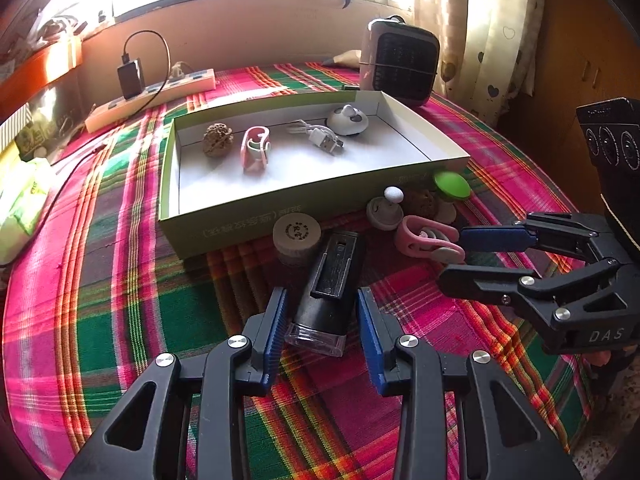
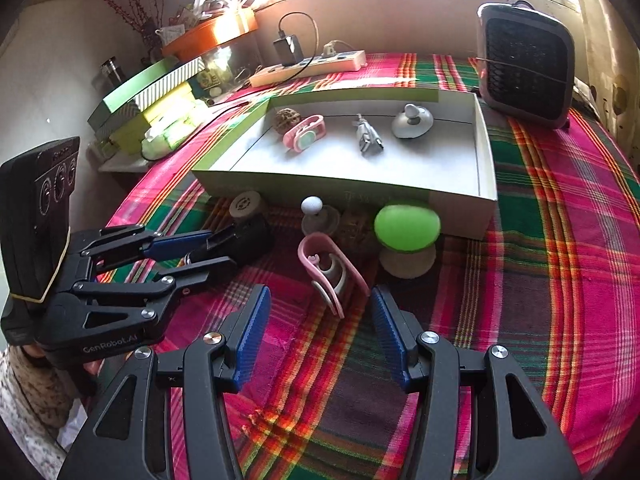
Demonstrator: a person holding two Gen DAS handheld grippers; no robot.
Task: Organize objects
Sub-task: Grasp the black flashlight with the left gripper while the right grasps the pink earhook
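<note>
Black device point(image 1: 328, 288) flat on plaid table point(image 1: 120, 312), just in front of box point(image 1: 248, 216) near wall; wooden cap point(image 1: 297, 236) touching far end. Bare cloth nearer side. Left gripper point(image 1: 322, 320): fingers point(image 1: 276, 328) apart, straddling device; contact w/ pads unclear. Pink clip point(image 2: 334, 276) beside green mushroom point(image 2: 407, 227). Right gripper point(image 2: 318, 332): fingers point(image 2: 252, 332) apart, either side of clip, not touching.
</note>
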